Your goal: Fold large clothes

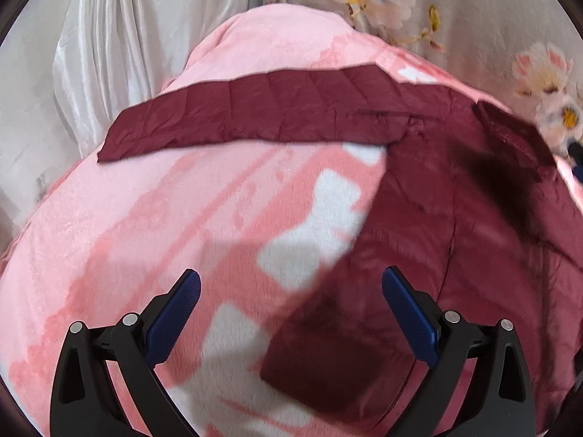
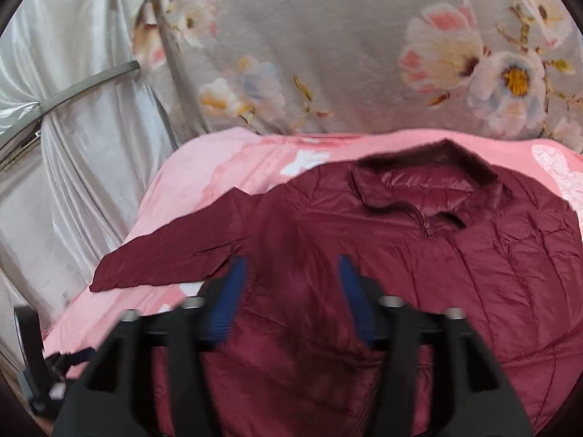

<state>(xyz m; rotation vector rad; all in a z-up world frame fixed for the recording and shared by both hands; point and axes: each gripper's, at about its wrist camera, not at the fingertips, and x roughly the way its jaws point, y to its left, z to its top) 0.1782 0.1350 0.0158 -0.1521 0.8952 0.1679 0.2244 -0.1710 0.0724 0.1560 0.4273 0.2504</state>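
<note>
A maroon quilted jacket (image 2: 419,273) lies flat, front up, on a pink and white blanket (image 2: 218,178). Its collar (image 2: 430,178) and zipper point to the far side. One sleeve (image 1: 255,109) stretches out straight to the left across the blanket (image 1: 164,218). My left gripper (image 1: 291,291) is open and empty, hovering above the jacket's lower left hem corner (image 1: 328,357). My right gripper (image 2: 291,273) is open and empty, above the jacket's body near the left armpit. The jacket's right side runs out of view.
A grey floral cloth (image 2: 328,54) hangs behind the blanket. White satin drapes (image 2: 73,145) hang at the left, with a grey strap (image 2: 83,89) across them. A dark object (image 2: 36,364) stands at the lower left edge of the right wrist view.
</note>
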